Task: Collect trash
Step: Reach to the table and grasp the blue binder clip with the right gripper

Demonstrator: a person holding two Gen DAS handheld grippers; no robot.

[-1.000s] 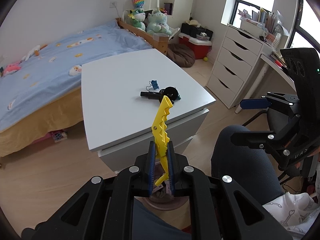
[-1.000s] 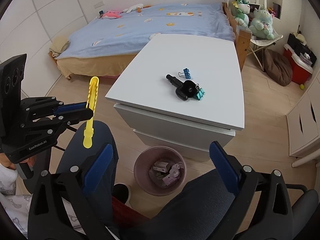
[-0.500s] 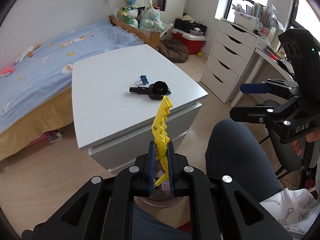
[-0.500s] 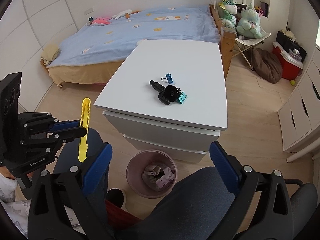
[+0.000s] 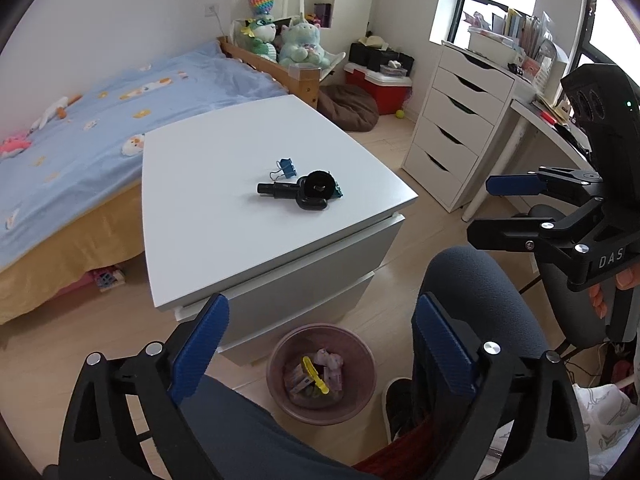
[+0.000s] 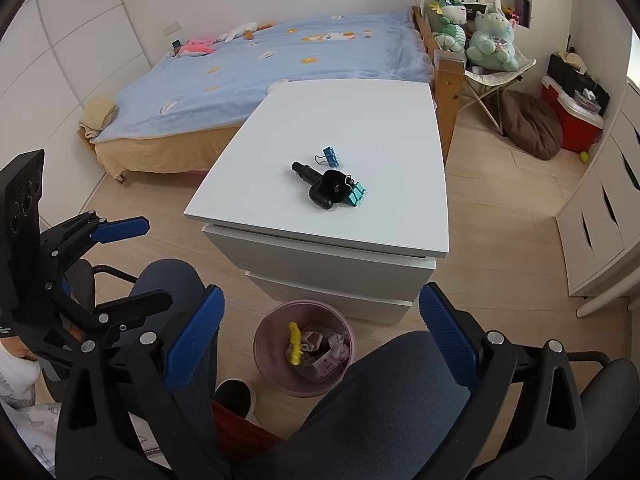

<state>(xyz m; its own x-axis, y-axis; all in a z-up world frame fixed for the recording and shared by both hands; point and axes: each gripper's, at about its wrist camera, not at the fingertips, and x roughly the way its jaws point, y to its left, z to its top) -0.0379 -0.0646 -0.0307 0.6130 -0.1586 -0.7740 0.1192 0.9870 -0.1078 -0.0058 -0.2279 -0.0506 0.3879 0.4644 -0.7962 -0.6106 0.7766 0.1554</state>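
Yellow clip (image 5: 314, 374) is in the bin (image 5: 276, 364); left gripper (image 5: 316, 354) jaws just opened wide with nothing between them, right gripper (image 6: 320, 330) jaws wide open too.
Left on the desk (image 5: 224, 216): black tool (image 5: 298, 192), hard smooth plastic, probably light, grab its straight barrel; two small binder clips (image 5: 285, 168), stiff metal, light, likely slippery, pinch across the flat body.

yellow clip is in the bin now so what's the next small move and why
Probably reach the left gripper, open and empty, toward the blue binder clip on the white table; it lies apart from the other items, easiest to pinch.
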